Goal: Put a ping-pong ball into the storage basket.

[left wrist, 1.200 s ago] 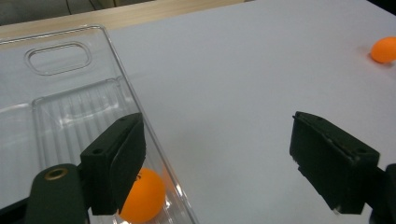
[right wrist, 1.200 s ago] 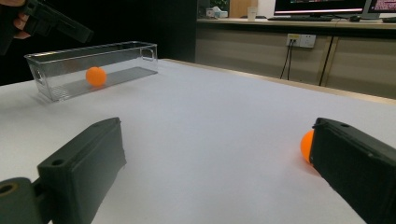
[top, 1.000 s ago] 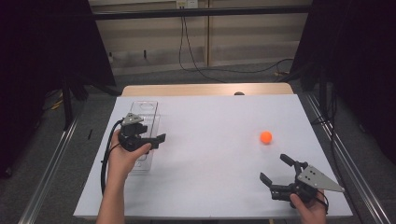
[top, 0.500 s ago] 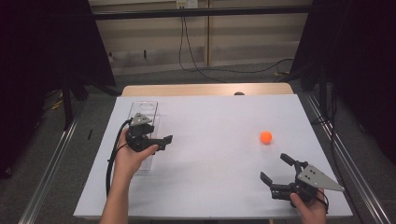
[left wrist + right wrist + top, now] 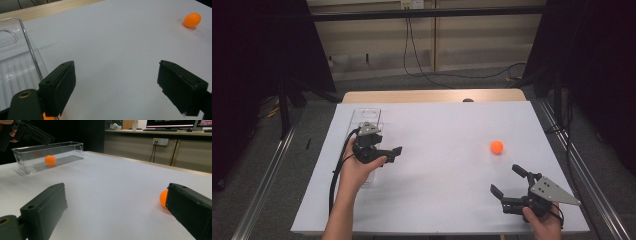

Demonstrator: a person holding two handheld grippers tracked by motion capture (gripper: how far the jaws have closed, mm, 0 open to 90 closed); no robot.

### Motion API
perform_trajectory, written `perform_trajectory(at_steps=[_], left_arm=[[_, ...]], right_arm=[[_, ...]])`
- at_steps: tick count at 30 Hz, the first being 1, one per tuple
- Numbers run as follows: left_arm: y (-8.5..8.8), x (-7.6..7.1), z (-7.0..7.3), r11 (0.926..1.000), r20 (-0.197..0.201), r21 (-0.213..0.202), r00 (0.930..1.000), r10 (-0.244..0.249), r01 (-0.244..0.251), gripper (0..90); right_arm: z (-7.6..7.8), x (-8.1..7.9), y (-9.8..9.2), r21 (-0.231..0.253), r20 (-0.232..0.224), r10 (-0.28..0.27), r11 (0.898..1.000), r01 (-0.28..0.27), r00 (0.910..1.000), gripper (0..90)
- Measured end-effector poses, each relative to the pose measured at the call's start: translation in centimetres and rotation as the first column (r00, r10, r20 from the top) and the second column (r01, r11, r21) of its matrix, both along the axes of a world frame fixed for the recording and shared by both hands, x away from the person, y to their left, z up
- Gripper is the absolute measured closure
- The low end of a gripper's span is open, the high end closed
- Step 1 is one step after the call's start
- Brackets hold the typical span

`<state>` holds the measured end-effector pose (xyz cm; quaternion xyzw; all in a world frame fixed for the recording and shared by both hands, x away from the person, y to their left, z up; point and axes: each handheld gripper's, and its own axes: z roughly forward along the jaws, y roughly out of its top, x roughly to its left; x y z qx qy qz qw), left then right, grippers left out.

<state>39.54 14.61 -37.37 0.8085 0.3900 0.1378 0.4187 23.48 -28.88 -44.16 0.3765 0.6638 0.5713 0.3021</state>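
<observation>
High view, surroundings: a white table (image 5: 437, 200) carries a clear plastic bin (image 5: 364, 119) at its left side; a wooden strip runs along the table's far edge, with cables on the floor beyond.
High view, left gripper (image 5: 391, 152): held above the near half of the bin, pointing toward the table's middle; its jaws stand apart with nothing between them and have just been opening.
High view, right gripper (image 5: 507, 182): low over the table's near right corner, jaws wide apart and empty.
High view, loose orange ball (image 5: 496, 146): on bare table, well right of the bin, near the right gripper and just beyond it, apart from its jaws; nothing lies between.
Left gripper view: the bin's wall (image 5: 30, 50) sits beside the left-hand jaw; the loose orange ball (image 5: 192, 20) lies far off at upper right, open table between.
Right gripper view: the loose orange ball (image 5: 164, 198) is partly hidden behind the right-hand jaw; whether they touch, I cannot tell. A second orange ball (image 5: 50, 160) rests inside the bin (image 5: 65, 146), under the left gripper (image 5: 30, 132).
</observation>
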Motion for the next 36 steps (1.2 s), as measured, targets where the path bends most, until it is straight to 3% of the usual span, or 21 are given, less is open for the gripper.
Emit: perform_trajectory(at_steps=[5,36], left_arm=[[-0.4,-0.1,0.0,0.9997,0.006,0.02,0.9999,-0.014,0.014,14.5],[-3.8,-0.3,-1.0,0.9958,-0.034,-0.01,0.9952,-0.092,0.091,12.6]], right_arm=[[0.0,0.0,-0.1,0.005,-0.003,-0.001,1.0,0.001,1.0,2.8],[0.0,0.0,0.0,0.004,-0.002,0.002,1.0,-0.002,1.0,2.8]])
